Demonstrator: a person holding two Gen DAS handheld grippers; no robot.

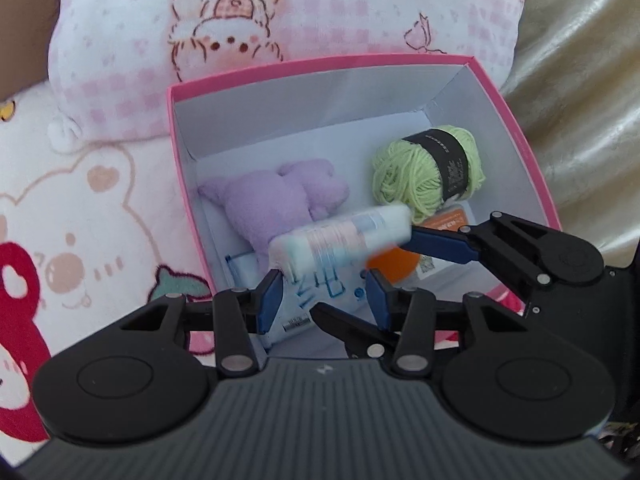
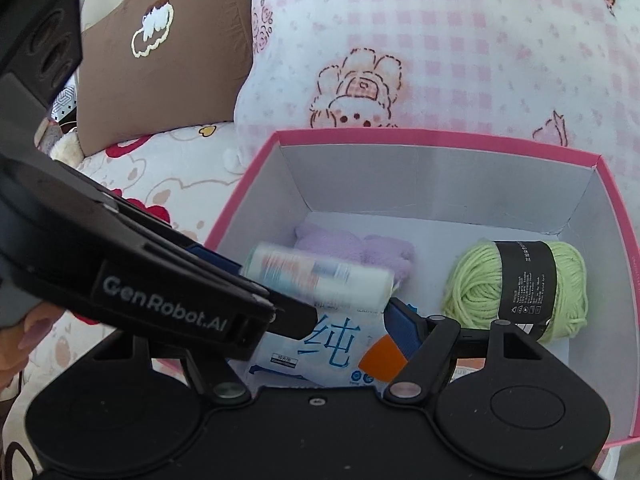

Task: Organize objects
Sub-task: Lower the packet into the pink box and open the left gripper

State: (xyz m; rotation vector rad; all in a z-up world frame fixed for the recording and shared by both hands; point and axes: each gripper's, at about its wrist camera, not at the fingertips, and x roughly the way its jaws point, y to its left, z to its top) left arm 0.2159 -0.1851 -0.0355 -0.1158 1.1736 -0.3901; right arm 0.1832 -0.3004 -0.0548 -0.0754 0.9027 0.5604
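White bottle [image 1: 340, 242] is inside the pink box [image 1: 320, 65], lying crosswise above the other contents and motion-blurred in both views. It is just ahead of the left gripper [image 1: 324, 284], past the fingertips and not between them. Its left end is next to the tip of that gripper's left finger [image 1: 269, 298]. The left gripper is released: the jaws are a small gap apart with only the tissue pack [image 2: 332, 344] on the box floor showing through.

Right gripper [image 2: 318, 308] comes in from the right. One blue finger [image 1: 440, 245] has its tip at the bottle's right end. The other finger is hidden behind the left gripper's body, so grasping or released can't be told.

Also in the box: purple plush [image 1: 280, 204] behind the bottle, green yarn ball [image 1: 424, 172] in the far right corner, an orange-labelled item [image 1: 448, 216] under the yarn. The box sits on a bear-print blanket [image 1: 80, 220] against a pink checked pillow [image 1: 280, 8].
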